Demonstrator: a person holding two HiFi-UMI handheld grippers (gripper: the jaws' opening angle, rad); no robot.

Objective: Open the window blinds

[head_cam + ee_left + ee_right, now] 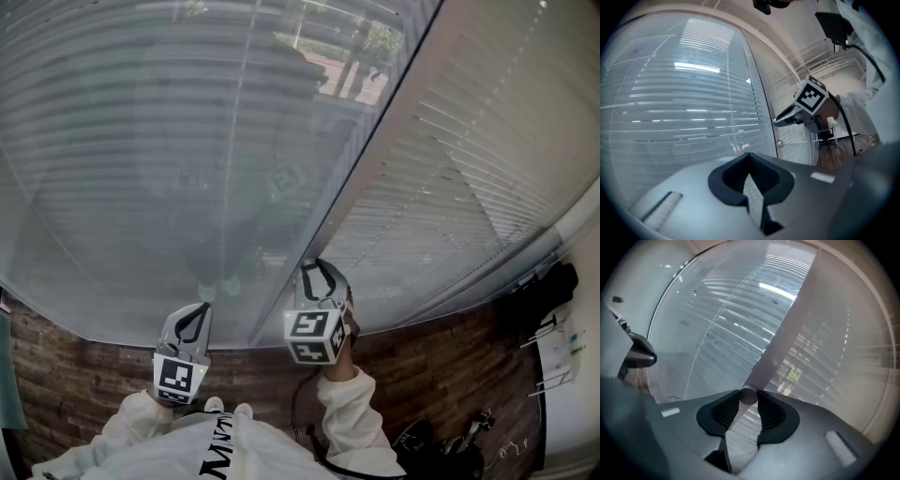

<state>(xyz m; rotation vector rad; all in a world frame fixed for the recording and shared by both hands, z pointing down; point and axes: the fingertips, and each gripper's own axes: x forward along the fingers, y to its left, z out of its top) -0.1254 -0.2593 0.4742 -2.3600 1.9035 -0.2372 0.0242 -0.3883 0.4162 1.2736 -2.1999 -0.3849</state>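
Note:
The blinds sit behind glass in two panes: a left pane (131, 141) with slats nearly closed and a right pane (469, 178), split by a pale window post (375, 159). My right gripper (317, 269) points at the foot of that post. In the right gripper view its jaws (749, 399) are closed on a small round grey knob (749, 396), both pads touching it. My left gripper (195, 314) hangs in front of the left pane, level and apart from the glass, its jaw tips (750, 155) together with nothing between them. From the left gripper view the right gripper (777, 122) reaches the post.
A second small round knob (780, 144) shows on the post just below the right gripper. A dark wood floor (84, 375) runs under the window. A black bag (548, 291) and cables (441, 441) lie at the right. An office chair (826, 137) stands further off.

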